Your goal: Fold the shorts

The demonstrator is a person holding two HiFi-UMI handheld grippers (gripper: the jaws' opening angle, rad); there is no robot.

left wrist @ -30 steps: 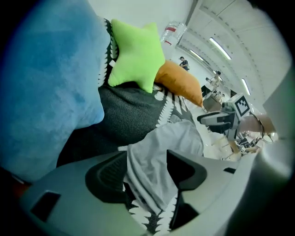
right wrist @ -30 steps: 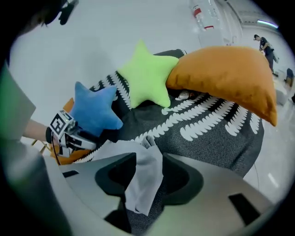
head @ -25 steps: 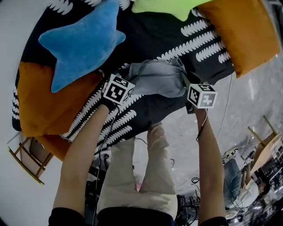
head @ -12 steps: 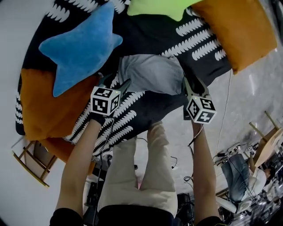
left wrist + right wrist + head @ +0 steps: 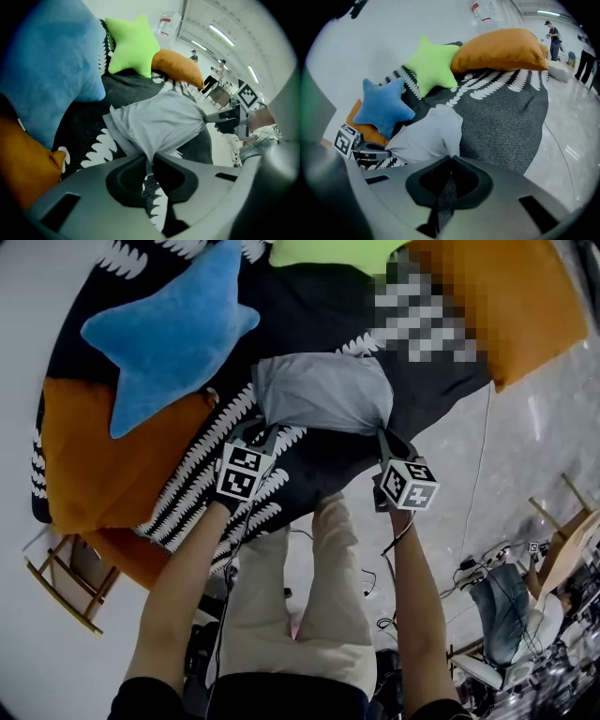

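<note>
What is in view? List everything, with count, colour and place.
shorts: one, grey, mid-cover, stretched between the grippers
blue star: one, blue, left, partly over an orange cushion
green star: one, lime, far edge
orange cushions: two, orange, one far right, one left
cover: one, black with white marks, under all of these
chair: one, wooden, floor at lower left
clutter: lower right, too small to tell
left gripper: one, grey, jaws just closing, pinching the shorts' left corner
right gripper: one, grey, shut on the shorts' right corner
arms: two, bare, behind the grippers
legs: two, beige trousers, between the arms
</note>
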